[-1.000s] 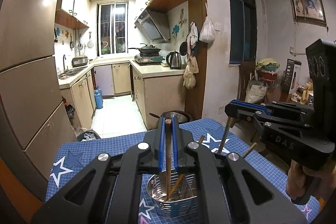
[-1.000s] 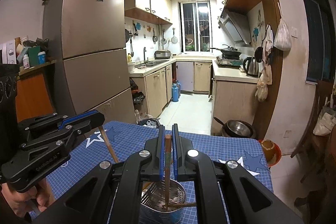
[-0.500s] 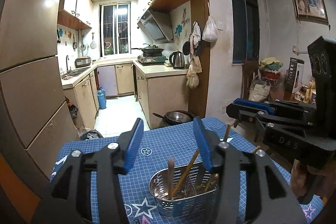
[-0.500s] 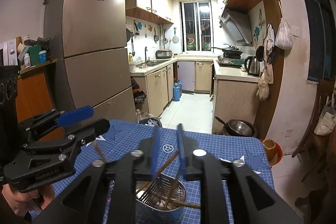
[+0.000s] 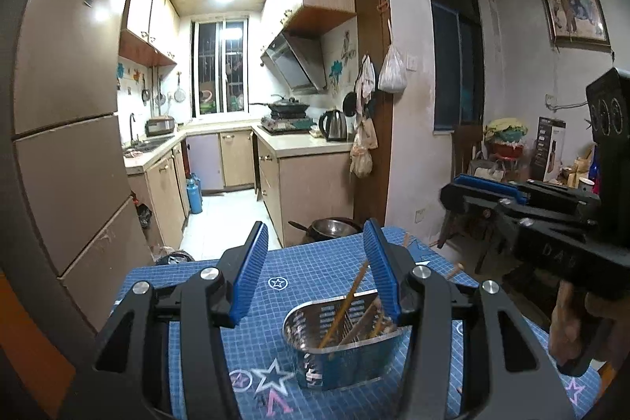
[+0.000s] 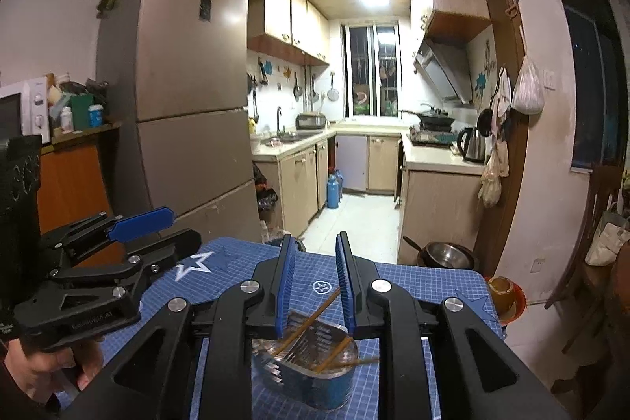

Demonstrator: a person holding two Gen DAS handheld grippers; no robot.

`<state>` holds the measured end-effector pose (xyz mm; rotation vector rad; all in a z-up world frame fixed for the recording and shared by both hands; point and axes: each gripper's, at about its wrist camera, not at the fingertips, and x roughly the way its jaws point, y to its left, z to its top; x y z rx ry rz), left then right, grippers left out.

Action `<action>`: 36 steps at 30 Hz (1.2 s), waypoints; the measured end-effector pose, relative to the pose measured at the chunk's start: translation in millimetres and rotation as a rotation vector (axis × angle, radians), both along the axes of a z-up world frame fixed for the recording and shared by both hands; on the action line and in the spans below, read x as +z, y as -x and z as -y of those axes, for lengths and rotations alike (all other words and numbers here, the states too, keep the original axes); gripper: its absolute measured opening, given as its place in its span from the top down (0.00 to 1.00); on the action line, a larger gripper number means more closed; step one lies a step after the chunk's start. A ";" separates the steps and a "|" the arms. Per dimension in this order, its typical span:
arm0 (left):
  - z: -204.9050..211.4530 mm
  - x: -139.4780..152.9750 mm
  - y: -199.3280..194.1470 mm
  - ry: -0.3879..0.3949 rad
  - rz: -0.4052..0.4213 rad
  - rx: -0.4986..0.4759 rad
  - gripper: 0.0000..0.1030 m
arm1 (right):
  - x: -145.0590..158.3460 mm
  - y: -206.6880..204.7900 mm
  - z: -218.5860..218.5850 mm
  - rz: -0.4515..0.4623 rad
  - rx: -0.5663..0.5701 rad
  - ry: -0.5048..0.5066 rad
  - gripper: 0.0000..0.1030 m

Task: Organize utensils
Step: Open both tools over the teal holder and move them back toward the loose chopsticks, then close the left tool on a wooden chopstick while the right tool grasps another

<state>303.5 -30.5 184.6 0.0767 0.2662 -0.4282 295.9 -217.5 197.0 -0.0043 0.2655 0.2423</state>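
Observation:
A steel perforated utensil holder (image 5: 346, 353) stands on the blue star-patterned table (image 5: 299, 274). Several wooden chopsticks (image 5: 346, 302) lean inside it. It also shows in the right wrist view (image 6: 311, 369), with chopsticks (image 6: 307, 321) crossing its rim. My left gripper (image 5: 315, 262) is open and empty, above and just behind the holder. My right gripper (image 6: 315, 262) is open and empty, directly over the holder. Each gripper shows from the side in the other's view: the right one (image 5: 512, 199) and the left one (image 6: 138, 227).
Loose chopstick ends (image 5: 454, 268) stick up by the table's right edge. Beyond the table's far edge lie a metal pan on the floor (image 5: 334, 227), a fridge (image 6: 189, 128) at left, and a chair (image 6: 590, 247) at right.
Both grippers were shut on a chopstick held upright over the holder. Both opened, the chopsticks dropped into the holder, and the jaws now stand wide apart.

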 end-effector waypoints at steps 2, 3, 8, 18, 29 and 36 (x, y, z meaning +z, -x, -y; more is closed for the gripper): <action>-8.8 1.2 25.2 -0.001 0.026 0.005 0.44 | 1.0 29.6 -3.0 0.025 0.002 -0.001 0.66; -12.6 1.3 36.9 -0.009 0.042 0.009 0.42 | 0.0 50.7 -5.3 0.046 0.006 0.003 0.61; -38.2 -13.8 117.6 -0.061 0.102 0.030 0.39 | -23.8 148.9 -14.0 0.118 0.013 0.021 0.38; -88.2 -68.3 214.0 -0.059 0.072 0.089 0.37 | -126.4 269.6 -23.2 0.032 -0.031 0.029 0.51; -100.2 -191.9 251.7 -0.121 -0.161 0.138 0.38 | -238.2 319.6 -40.7 -0.199 -0.062 0.057 0.84; -98.1 -232.3 257.6 -0.148 -0.230 0.118 0.38 | -271.3 320.0 -44.1 -0.265 -0.087 0.047 0.84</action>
